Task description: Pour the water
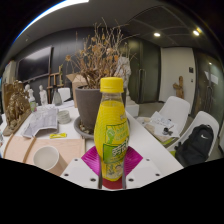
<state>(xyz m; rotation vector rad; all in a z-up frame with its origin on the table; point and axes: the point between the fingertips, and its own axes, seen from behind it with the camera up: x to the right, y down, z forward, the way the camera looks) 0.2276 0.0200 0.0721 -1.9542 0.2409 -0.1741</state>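
**Yellow bottle held upright above the worktop**

A bottle (pixel 112 135) of yellow drink stands upright right in front of me, orange cap on top, green and yellow label wrapped around its lower half. It sits between the two fingers of the gripper (pixel 111 162), whose magenta pads (pixel 93 160) press in against the label from both sides, so the gripper is clamped on the bottle. The cap is on.

Just behind the bottle is a large grey pot (pixel 88 105) holding a dried, brownish plant (pixel 100 55) whose twigs spread up and out above the cap. The pot rests on a white worktop (pixel 150 145) that runs away towards the back of the room.

Off to the left of the bottle, near the worktop's edge, stands a small white cup (pixel 46 156), well apart from the gripper. Further back on that side lies a spread of papers (pixel 42 120). Another bunch of dried foliage (pixel 15 105) rises at the far left.

To the right of the worktop are white chairs (pixel 175 110), and a dark bag (pixel 195 145) rests on the nearest one. Beyond them I see a dim room with pale walls and small ceiling lights (pixel 156 34).
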